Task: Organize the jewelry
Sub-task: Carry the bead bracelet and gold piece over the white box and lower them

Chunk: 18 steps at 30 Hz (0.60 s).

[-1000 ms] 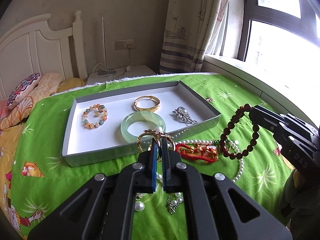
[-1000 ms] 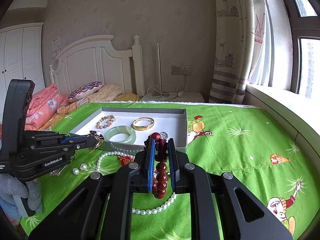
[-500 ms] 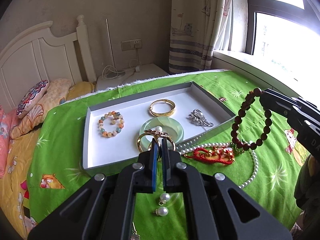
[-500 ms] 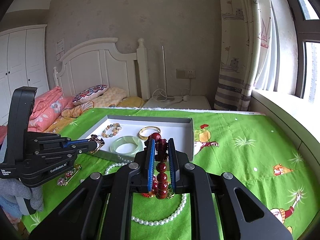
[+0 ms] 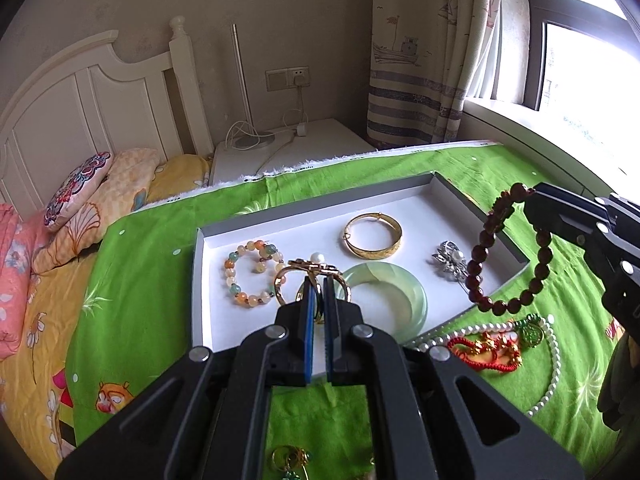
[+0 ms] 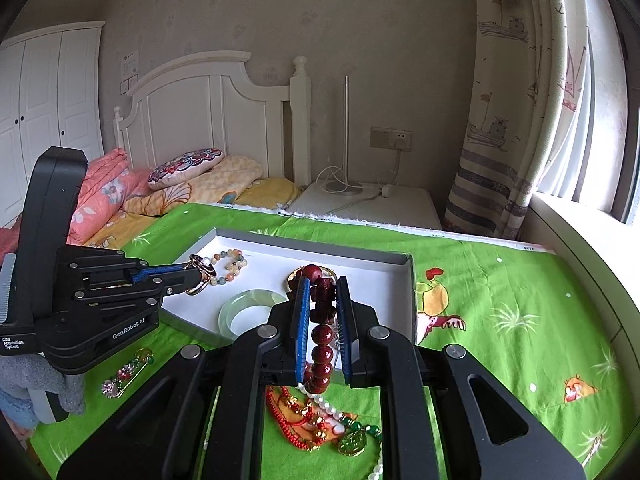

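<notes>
both tools moved over tray (image 5: 472,196) | left tool (image 5: 317,280) grips gold ring (image 5: 312,276) | right tool (image 6: 322,294) grips red bracelet (image 6: 322,336)

White headboard (image 6: 208,96), beige wall, curtained window (image 5: 580,40) (bright daylight).

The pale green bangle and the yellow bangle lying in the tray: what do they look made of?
The pale green bangle looks like jade or glass: milky, translucent, smoothly polished, with soft highlights. The yellow bangle looks like gold or gold-plated metal: bright mirror-like shine, a thin band, apparently with a small clasp. The pictures cannot settle which.
</notes>
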Motion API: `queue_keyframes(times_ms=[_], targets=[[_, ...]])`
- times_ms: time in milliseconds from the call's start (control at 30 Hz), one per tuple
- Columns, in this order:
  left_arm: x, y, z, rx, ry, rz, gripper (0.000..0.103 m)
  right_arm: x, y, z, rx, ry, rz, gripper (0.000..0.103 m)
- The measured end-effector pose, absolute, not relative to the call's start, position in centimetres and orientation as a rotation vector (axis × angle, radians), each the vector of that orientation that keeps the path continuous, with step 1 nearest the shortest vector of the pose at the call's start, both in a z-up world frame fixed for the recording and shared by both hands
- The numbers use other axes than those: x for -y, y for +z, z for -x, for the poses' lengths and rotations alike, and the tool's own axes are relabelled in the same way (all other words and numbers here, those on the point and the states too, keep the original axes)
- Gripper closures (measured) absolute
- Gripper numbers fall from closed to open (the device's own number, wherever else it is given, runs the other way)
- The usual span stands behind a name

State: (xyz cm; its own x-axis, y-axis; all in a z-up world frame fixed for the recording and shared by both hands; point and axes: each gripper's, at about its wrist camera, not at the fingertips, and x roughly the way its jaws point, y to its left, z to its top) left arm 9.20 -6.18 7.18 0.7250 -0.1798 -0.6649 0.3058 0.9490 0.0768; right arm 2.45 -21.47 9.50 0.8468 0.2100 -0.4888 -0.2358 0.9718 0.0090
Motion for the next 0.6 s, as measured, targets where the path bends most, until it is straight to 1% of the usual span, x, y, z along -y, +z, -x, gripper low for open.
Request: queue_keyframes(times_ms=[200, 467, 533, 600], targets=[[5.6, 6.3, -12.7, -0.761, -0.219, -0.160, 0.099, 20.9, 9.4, -5.2, -0.548, 0.249, 0.038, 0.089], [5.5, 4.8, -16.6, -0.820, -0.167, -0.162, 0.099, 20.8, 7.4, -9.5, -0.638, 0.231, -0.044, 0.089], [5.4, 4.5, -17.1, -0.825, -0.162, -0.152, 0.097, 21.3, 6.9, -10.4, -0.652, 0.205, -0.056, 0.088], [5.1, 4.1, -17.3, -0.833, -0.159, -0.136, 0.077, 21.9, 6.4, -11.0, -0.661, 0.221, -0.076, 0.088]])
